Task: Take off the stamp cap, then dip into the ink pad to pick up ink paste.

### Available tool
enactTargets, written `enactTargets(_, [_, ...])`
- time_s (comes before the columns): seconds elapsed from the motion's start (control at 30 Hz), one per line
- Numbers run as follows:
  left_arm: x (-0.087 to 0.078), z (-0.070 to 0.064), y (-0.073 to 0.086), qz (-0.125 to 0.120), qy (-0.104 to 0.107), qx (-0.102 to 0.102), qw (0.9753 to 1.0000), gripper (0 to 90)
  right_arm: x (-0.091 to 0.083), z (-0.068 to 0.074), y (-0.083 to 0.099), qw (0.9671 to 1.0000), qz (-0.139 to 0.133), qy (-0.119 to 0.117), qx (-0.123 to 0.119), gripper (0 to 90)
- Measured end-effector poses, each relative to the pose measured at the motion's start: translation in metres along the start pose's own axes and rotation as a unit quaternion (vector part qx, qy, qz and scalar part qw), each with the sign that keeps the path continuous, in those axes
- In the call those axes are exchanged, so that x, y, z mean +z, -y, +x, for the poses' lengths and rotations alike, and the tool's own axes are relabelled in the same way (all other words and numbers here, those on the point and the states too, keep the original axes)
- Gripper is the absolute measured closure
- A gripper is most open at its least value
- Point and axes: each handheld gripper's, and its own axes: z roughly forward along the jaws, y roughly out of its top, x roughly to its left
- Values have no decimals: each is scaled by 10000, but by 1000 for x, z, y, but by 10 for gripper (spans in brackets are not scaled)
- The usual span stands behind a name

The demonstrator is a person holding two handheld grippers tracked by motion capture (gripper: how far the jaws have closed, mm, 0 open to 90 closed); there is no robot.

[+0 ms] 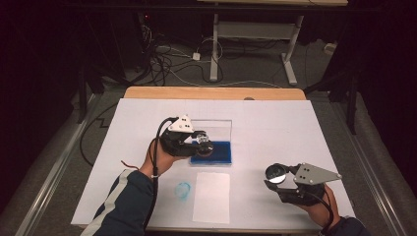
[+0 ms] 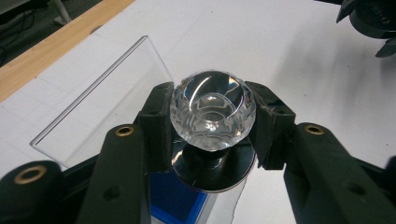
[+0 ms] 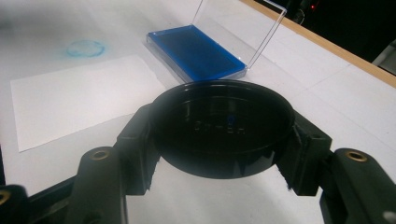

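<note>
While my left claw (image 2: 212,122) is clamping the clear faceted knob of the stamp (image 2: 212,112) between both pads, I am holding the stamp's round base just under the jaws, directly over the blue ink pad (image 1: 212,152) in its open clear case (image 1: 211,129). Whether the stamp face is touching the ink, I cannot tell; in the left gripper view the base is overlapping the near edge of the pad. My right claw (image 3: 224,135) is gripping the black round cap (image 3: 223,126) by its rim, jaws spread wide around it, hollow side up, and holding it off to the right, well apart from the case. Ahead of that claw and to its left a blank white sheet (image 3: 79,100) is lying flat on the table (image 1: 275,123), with a faint blue ring mark (image 3: 84,48) beyond it. My judgement: the cap is off and inking is in hand; pressing onto the unmarked sheet and recapping are remaining.
</note>
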Motion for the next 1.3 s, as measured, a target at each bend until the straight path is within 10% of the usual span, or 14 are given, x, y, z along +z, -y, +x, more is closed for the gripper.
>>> enactTargets(1.3, [51, 14, 4, 449, 116, -214, 9987, 541, 6, -1, 3, 9996, 245, -113, -10, 390])
